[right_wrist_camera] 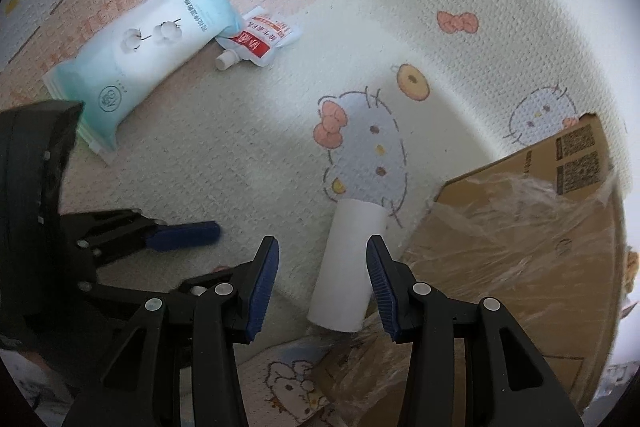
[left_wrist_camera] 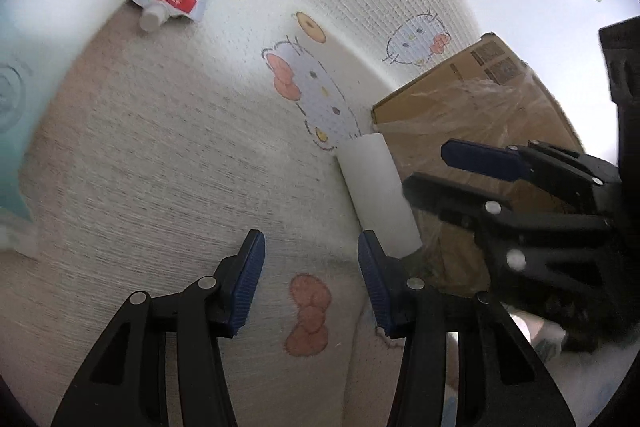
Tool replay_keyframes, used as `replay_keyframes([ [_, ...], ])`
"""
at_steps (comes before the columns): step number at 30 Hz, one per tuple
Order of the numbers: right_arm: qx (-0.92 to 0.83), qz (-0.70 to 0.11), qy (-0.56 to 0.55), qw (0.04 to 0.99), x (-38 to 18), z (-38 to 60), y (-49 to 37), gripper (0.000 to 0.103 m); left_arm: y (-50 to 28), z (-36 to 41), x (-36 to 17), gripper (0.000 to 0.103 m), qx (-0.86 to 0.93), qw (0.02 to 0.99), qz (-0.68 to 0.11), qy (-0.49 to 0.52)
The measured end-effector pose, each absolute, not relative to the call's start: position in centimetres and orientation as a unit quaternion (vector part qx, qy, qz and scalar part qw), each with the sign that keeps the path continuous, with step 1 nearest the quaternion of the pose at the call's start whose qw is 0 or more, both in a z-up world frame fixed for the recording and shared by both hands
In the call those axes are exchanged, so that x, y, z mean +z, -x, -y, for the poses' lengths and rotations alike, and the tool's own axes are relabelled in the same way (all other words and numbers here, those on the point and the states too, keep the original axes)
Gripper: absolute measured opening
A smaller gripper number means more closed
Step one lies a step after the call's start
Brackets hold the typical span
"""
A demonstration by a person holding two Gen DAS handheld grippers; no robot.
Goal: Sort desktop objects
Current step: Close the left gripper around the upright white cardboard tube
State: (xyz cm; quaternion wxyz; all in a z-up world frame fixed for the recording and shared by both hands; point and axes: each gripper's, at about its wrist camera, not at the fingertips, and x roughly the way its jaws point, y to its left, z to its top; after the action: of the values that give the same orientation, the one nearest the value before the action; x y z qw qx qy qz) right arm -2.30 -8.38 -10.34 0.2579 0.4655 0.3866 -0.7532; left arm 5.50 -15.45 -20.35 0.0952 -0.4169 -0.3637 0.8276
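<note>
White tube [right_wrist_camera: 347,267] lies on cartoon mat [right_wrist_camera: 248,131], touching cardboard box [right_wrist_camera: 500,227]. Your right gripper [right_wrist_camera: 323,287] straddles it, jaws apart, not gripping. Left gripper [left_wrist_camera: 311,283] wide, empty. Risk: tube rolls off pads or far pad catches box's plastic wrap.

A matt white paper tube [right_wrist_camera: 347,271] lies on an embossed, textured foam mat [right_wrist_camera: 240,131] beside a brown cardboard box [right_wrist_camera: 520,247] under crinkled glossy film; nearby, a smooth plastic wipes pack [right_wrist_camera: 140,59].
</note>
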Motion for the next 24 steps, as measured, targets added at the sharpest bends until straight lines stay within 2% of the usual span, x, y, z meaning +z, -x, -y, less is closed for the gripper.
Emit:
replay_keyframes([
  [5, -0.765, -0.38, -0.462, 0.24, -10.0, 8.0, 2.8, 0.042, -6.8, 20.0, -20.2, 0.053, 0.819, 0.055, 0.438, 0.366],
  [13, -0.75, -0.442, -0.445, 0.209, -11.9, 8.8, 1.8, 0.042, -4.2, 22.1, -21.5, 0.053, 0.76, 0.108, 0.553, 0.324],
  [16, -0.752, -0.437, -0.454, 0.194, -12.6, 8.5, 2.3, 0.042, -2.5, 21.1, -22.4, 0.053, 0.742, 0.123, 0.562, 0.343],
  [24, -0.752, -0.409, -0.487, 0.171, -14.7, 8.2, 3.8, 0.042, 0.6, 17.5, -22.7, 0.053, 0.738, 0.151, 0.518, 0.405],
])
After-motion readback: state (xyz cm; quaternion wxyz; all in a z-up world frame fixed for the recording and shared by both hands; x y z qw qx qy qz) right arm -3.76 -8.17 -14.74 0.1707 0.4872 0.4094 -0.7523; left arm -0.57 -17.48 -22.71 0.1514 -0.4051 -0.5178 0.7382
